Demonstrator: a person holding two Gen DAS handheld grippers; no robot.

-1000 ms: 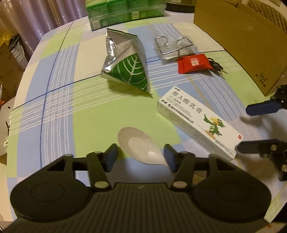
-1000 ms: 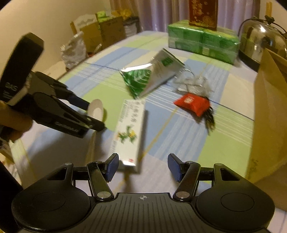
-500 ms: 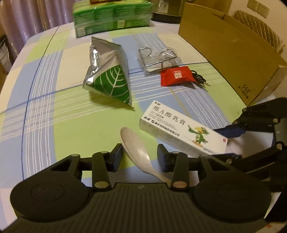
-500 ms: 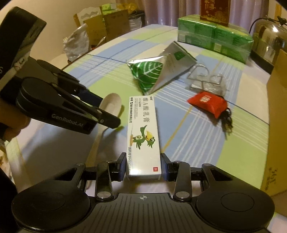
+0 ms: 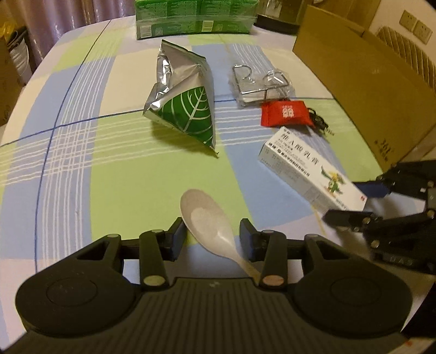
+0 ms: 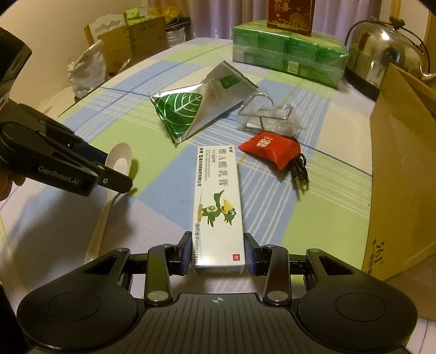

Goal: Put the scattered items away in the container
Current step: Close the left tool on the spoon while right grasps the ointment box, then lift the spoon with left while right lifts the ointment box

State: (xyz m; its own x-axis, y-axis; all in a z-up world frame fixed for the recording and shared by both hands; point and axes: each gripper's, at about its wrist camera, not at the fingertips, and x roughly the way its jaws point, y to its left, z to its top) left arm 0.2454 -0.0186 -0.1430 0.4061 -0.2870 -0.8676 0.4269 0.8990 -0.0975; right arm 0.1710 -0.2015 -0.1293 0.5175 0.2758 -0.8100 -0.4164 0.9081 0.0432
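A white plastic spoon (image 5: 207,223) lies on the checked tablecloth, its bowl between the fingers of my open left gripper (image 5: 212,237), which straddles it without clamping. My right gripper (image 6: 218,253) is shut on the near end of a white ointment box (image 6: 218,196) printed with a green bird. In the left wrist view the same box (image 5: 305,166) runs to the right gripper (image 5: 343,203) at the right edge. The brown cardboard box (image 5: 368,81) stands open on the right of the table. The right wrist view shows the left gripper (image 6: 117,171) over the spoon (image 6: 120,160).
A silver foil bag with a green leaf (image 5: 185,109), a clear packet of metal hooks (image 5: 259,84), a red pouch (image 5: 286,113) and black earphone plugs (image 5: 318,122) lie mid-table. Green tissue packs (image 5: 196,16) sit at the far edge, a steel kettle (image 6: 387,51) behind the cardboard box (image 6: 403,163).
My right gripper came in over the ointment box and closed on its end; the box has turned with it, nearer the red pouch. My left gripper narrowed slightly around the spoon.
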